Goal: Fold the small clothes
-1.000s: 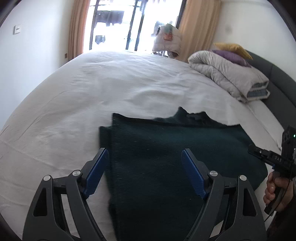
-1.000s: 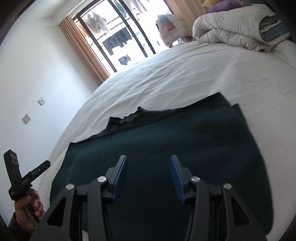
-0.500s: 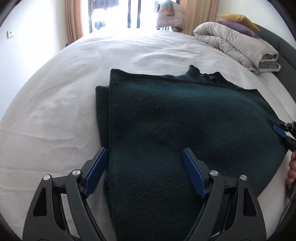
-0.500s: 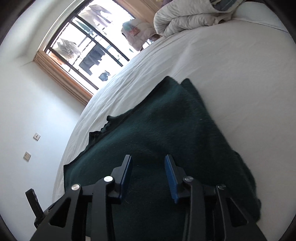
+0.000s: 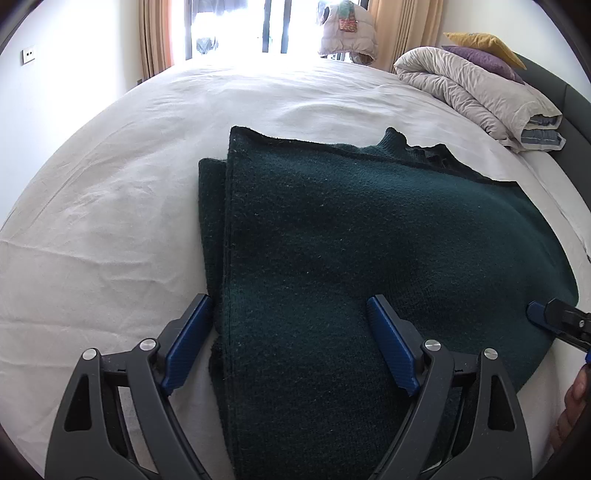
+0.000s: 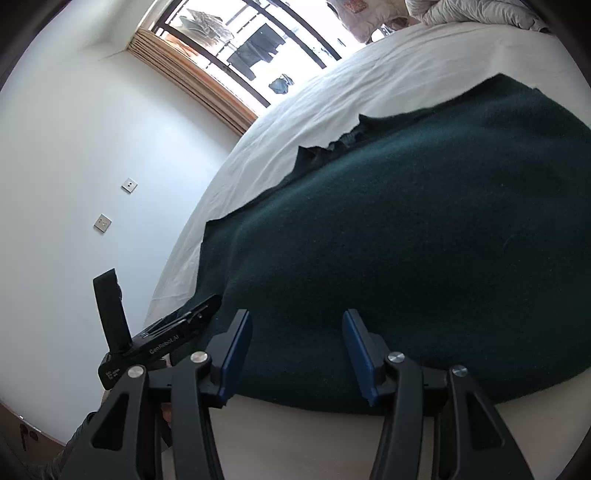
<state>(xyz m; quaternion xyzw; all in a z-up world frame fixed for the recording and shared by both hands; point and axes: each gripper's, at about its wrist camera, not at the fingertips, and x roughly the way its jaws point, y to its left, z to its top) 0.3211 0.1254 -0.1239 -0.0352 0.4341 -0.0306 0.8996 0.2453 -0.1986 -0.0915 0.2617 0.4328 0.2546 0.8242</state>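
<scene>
A dark green knit sweater (image 5: 351,258) lies flat on the white bed (image 5: 110,203), sleeves folded in, collar at the far edge. My left gripper (image 5: 288,314) is open, low over the sweater's near left edge, its fingers straddling the folded side. My right gripper (image 6: 295,332) is open at the sweater's (image 6: 406,240) near hem, fingers just above the cloth. The right gripper's tip (image 5: 546,314) shows at the sweater's right edge in the left wrist view. The left gripper (image 6: 177,332) shows at the left in the right wrist view.
A rolled grey duvet (image 5: 472,88) and pillows (image 5: 484,40) lie at the head of the bed by the dark headboard (image 5: 569,107). A window with curtains (image 5: 155,33) is beyond the bed. A white wall with sockets (image 6: 101,223) stands to the left.
Both grippers have dropped down and closer to the sweater's near edge. The right wrist view has tilted and come low at the hem. Both stay open.
</scene>
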